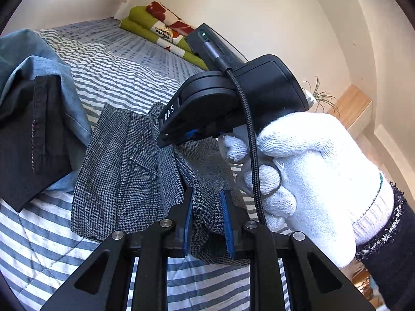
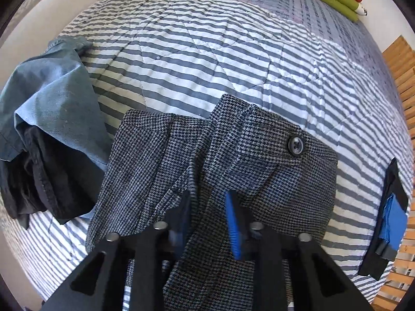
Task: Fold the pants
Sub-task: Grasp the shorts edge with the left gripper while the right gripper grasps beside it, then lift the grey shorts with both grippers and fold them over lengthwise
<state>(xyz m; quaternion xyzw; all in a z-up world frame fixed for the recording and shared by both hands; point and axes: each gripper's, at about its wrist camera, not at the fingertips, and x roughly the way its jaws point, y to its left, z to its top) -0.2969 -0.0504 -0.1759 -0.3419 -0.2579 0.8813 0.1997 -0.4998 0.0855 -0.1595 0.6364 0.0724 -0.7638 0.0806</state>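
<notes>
the houndstooth pants point(image 2: 233, 160) hang bunched over the striped quilt point(image 2: 181, 51), soft and limp, best held at the buttoned waistband. left gripper point(image 1: 207, 217) and right gripper point(image 2: 210, 217) each pinch a fold; blue shorts point(image 2: 52, 98) lie at nine o'clock

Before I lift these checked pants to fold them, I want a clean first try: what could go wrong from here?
1. Both the left tongs and the right tongs pinch bunched folds of the checked pants, not a flat edge, so some layers may slip or hang unevenly.
2. The blue and black garments lie against the pants and could get dragged along.
3. The two tongs grip close together, so the rest may sag.
</notes>
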